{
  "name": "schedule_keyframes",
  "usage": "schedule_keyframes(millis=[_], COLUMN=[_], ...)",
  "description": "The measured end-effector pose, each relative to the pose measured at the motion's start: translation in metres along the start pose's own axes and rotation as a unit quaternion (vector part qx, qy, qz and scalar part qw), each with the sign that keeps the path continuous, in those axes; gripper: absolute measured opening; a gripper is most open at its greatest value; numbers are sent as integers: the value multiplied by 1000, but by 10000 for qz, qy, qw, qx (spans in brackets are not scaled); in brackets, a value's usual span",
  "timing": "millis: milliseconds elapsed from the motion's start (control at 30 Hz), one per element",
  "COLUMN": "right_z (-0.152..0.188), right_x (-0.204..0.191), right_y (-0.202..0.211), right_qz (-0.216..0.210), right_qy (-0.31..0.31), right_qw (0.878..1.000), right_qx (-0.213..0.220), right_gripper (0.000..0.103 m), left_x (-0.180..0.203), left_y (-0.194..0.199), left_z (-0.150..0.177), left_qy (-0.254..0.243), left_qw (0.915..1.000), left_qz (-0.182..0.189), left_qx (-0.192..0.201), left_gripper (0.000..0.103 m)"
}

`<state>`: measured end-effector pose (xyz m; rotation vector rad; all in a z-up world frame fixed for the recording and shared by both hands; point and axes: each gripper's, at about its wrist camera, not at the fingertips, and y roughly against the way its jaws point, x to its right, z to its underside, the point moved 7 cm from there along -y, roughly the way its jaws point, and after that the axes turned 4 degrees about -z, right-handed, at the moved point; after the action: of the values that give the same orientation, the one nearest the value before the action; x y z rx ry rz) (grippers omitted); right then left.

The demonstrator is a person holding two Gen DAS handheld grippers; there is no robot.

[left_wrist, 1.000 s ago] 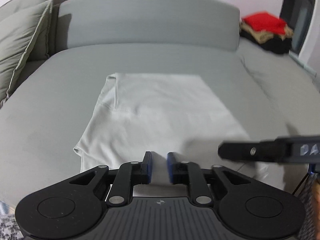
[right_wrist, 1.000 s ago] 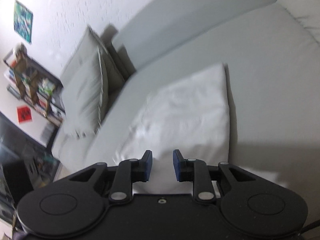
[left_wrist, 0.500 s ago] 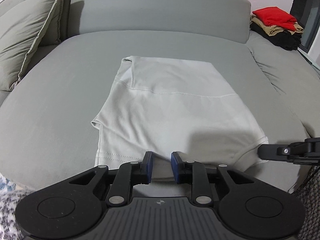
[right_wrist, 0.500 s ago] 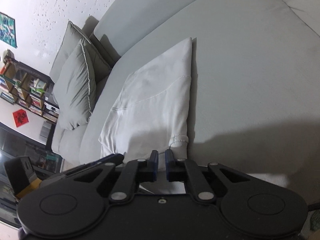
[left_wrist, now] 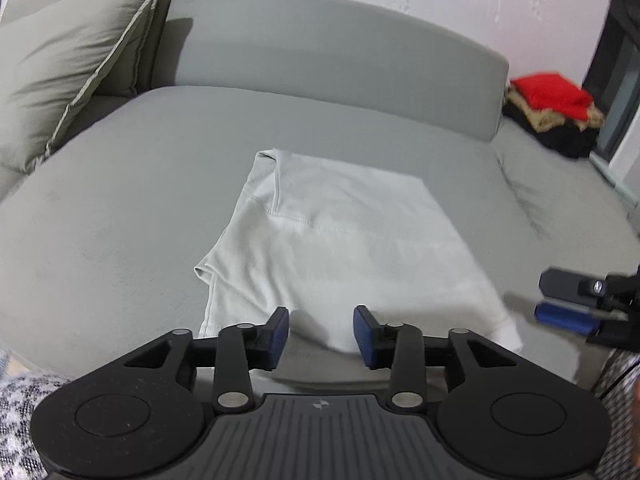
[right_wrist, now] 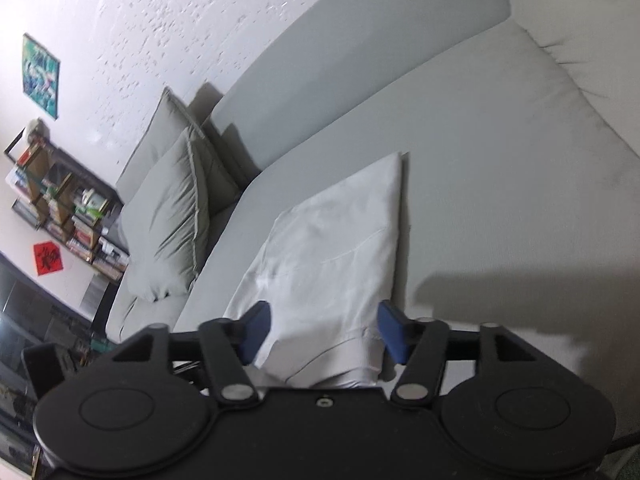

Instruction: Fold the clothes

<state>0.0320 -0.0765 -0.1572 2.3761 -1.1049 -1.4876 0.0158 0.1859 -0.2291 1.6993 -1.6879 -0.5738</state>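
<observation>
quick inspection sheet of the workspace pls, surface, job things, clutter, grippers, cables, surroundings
surface: grey sofa seat, smooth and bare around the garment
job's things: white garment lying folded flat; nearest hem hangs over the seat's front edge
clutter: pile of red, tan and black clothes at the far right corner
grippers: left gripper and right gripper both opening, pads clear of the cloth
cables: nothing seen
surroundings: grey cushions, bookshelf, textured white wall with a picture

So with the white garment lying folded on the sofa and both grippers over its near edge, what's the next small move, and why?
Probably draw both grippers back: the garment lies flat, and the left gripper and right gripper are opening with no cloth pinched.
</observation>
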Motion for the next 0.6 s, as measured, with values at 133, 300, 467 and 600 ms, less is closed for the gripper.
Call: schedule_keyframes(millis=[133,300,467,600], right_z=[-5,-6,-5,-8], right_x=[15,37,52,59], right_y=[1,0,-4,-10], right_qz=[148,236,70,-37], right_qy=[-244,-527,-905,-1133], right_qw=[9995,9983,9959,9935], right_qx=[97,61,10,-67], right_gripper=[69,63,53,50], left_x=[-18,-61,-90,-91], left_y=[1,-6,-40,-72], left_z=[-15,-46,-65,-72], left_qy=[589,1396,2015,2140], left_qw=[9981,9902,9774,9684], left_qz=[139,49,359,583], left_qx=[88,95,-535,-1136], left_gripper=[40,52,62,60])
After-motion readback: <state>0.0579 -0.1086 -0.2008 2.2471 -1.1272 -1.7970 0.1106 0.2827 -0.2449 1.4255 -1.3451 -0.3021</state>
